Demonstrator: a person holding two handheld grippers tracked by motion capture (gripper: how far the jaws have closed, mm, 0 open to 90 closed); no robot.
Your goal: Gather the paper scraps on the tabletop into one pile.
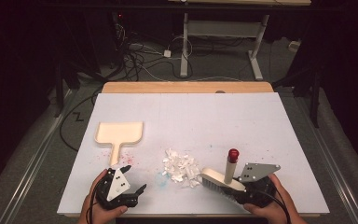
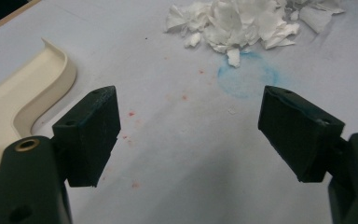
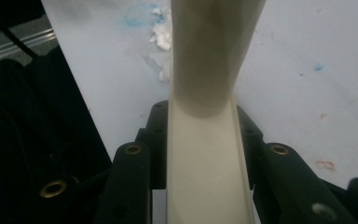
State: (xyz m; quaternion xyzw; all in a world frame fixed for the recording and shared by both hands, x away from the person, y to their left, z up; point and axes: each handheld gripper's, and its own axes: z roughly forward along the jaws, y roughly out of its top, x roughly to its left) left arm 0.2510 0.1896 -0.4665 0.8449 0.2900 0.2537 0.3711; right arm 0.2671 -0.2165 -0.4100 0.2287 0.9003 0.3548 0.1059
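A cream dustpan (image 1: 120,133) lies flat at the left of the table, its handle pointing toward me. A pile of torn white paper scraps (image 1: 181,167) sits in the middle near the front. Just right of the pile is a cream hand brush (image 1: 220,179) with an upright red-tipped handle, and my right gripper (image 1: 240,189) is shut on its right end. In the right gripper view the jaws clamp the brush (image 3: 205,70) from both sides, with scraps (image 3: 163,35) beyond. My left gripper (image 1: 136,178) stands open below the dustpan handle. Its jaws (image 2: 191,126) are wide apart over bare table, with the dustpan (image 2: 23,102) at left and the scraps (image 2: 242,23) ahead.
The white sheet (image 1: 242,121) covering the table bears small red specks and a blue ring stain (image 2: 247,79) by the pile. A wooden table edge (image 1: 186,87) runs along the back. Cables and a desk frame (image 1: 223,42) stand on the floor beyond.
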